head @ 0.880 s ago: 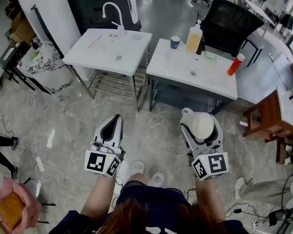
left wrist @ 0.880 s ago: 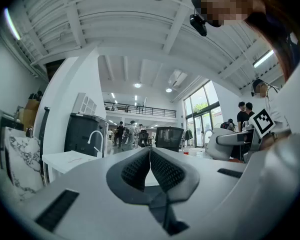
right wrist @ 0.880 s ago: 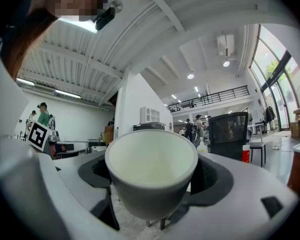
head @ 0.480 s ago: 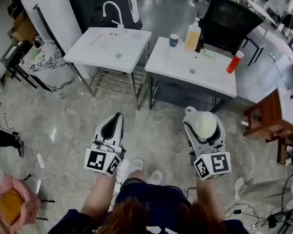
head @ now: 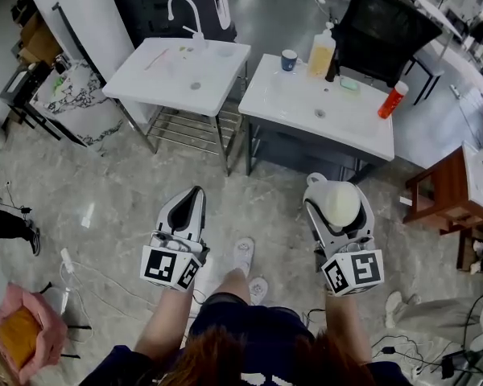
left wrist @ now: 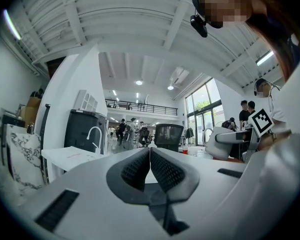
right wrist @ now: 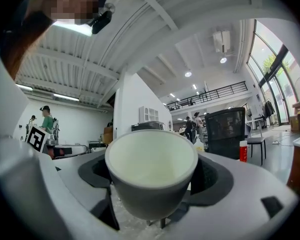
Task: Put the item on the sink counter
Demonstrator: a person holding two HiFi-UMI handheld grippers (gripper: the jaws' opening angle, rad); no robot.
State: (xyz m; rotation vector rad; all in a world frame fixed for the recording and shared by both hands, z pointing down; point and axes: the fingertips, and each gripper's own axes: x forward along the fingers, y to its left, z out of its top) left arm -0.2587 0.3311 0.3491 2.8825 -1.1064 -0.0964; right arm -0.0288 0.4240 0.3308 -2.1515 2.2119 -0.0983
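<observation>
A white cup with a handle is held between the jaws of my right gripper, above the floor in front of the sinks. In the right gripper view the cup fills the space between the dark pads, its mouth facing the camera and empty inside. My left gripper hangs level with it to the left, shut with nothing in it; in the left gripper view its ribbed fingertips meet. Ahead stand two white sink counters, the left one with a faucet and the right one.
On the right counter stand a blue mug, a yellow soap bottle, a green pad and an orange bottle. A black chair is behind it. A wooden table stands right, a pink bag lower left.
The person's shoe has stepped forward between the grippers. Both grippers keep their places and the cup stays in the right one. The scene has shifted slightly in view.
</observation>
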